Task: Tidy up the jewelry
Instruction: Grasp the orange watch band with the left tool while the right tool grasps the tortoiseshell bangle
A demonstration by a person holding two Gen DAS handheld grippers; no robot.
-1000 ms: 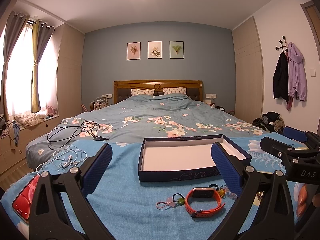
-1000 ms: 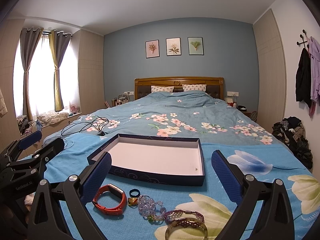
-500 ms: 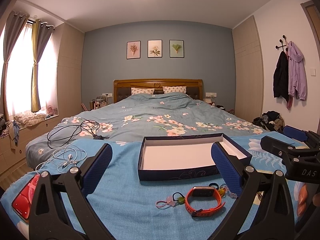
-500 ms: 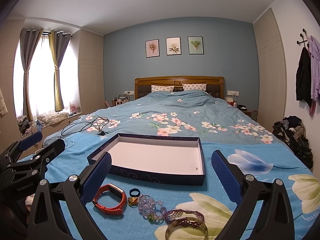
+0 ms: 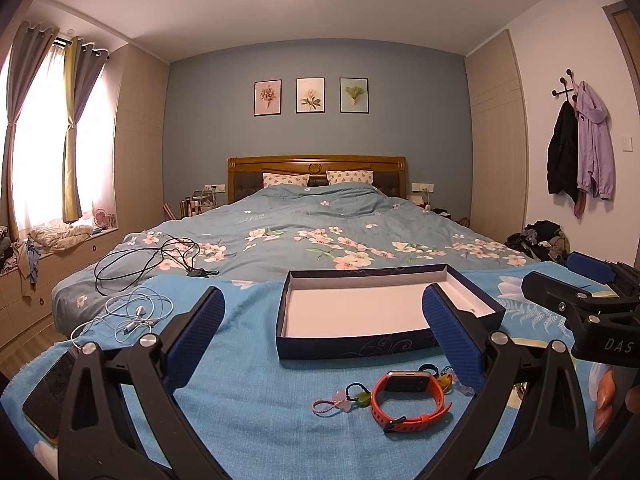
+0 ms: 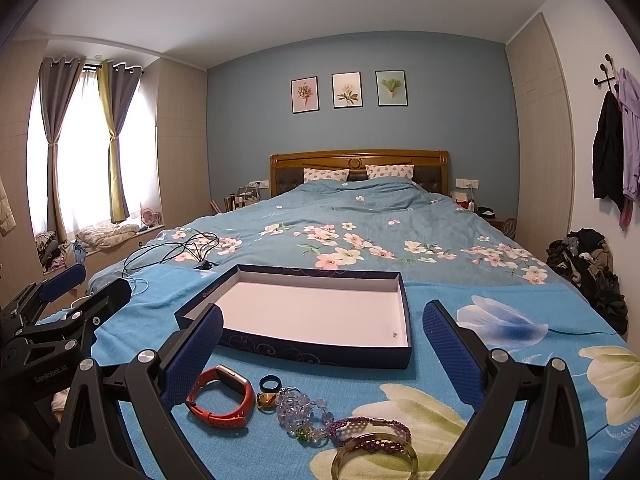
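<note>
Holding both tongs, left tongs (image 5: 322, 338) and right tongs (image 6: 322, 346), wide apart and bare, we would pinch the light, bendy orange watch (image 6: 221, 397) by its strap, at seven o'clock from the box (image 6: 296, 350).

Home bedroom: made bed (image 6: 360, 240) with wooden headboard (image 6: 358, 164), curtains (image 6: 116, 140), three framed prints (image 6: 347, 90), coats (image 5: 580, 144) on wall hooks.

On the near blue blanket lie one navy box (image 6: 304, 316), one orange watch (image 6: 222, 398), one dark ring (image 6: 268, 383), one clear bead bracelet (image 6: 302, 408), one purple woven bracelet (image 6: 372, 428), one gold bangle (image 6: 374, 458) and one pink charm loop (image 5: 332, 400). Far off hang three framed prints (image 6: 347, 90).
</note>
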